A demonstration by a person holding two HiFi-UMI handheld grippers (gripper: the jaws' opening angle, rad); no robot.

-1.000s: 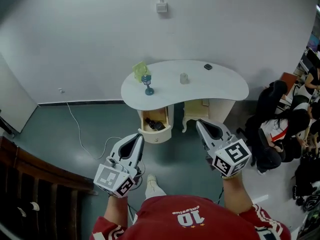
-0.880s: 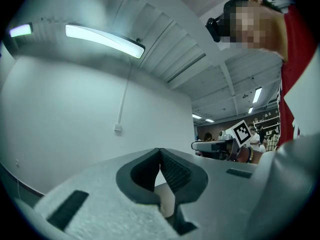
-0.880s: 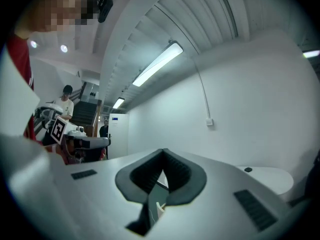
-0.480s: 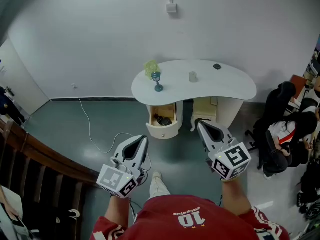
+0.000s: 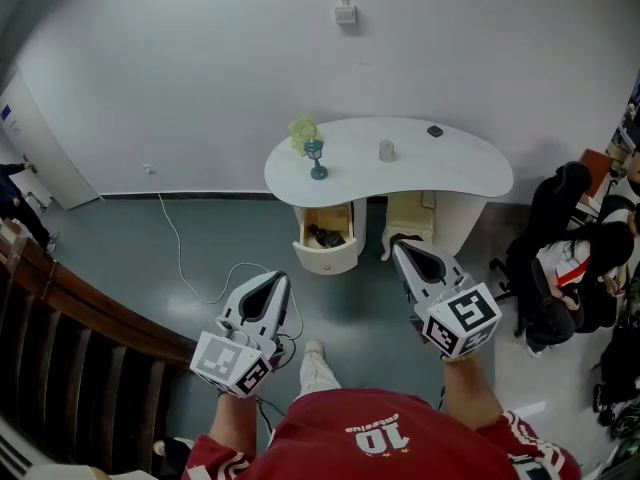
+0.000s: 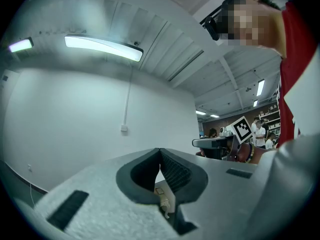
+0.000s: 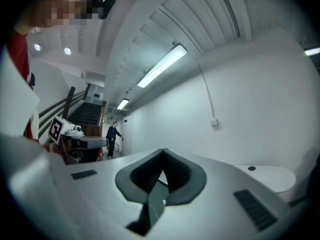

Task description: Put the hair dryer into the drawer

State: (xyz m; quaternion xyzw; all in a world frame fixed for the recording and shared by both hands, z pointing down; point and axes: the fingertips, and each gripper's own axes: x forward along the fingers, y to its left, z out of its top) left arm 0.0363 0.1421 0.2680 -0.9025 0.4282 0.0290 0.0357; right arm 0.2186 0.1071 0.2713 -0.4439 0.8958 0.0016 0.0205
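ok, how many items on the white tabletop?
4: a yellow-green object at the left end, a blue goblet beside it, a pale cup mid-table, a small dark object right of that.

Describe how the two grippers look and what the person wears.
Both the left gripper and right gripper are pale grey wedges tapering to a point, their fingers lined with dark ribbed padding. Each carries a white cube with black square markers. The person wears a red shirt with white print.

Number "10" on the red shirt [image 5: 322, 450]
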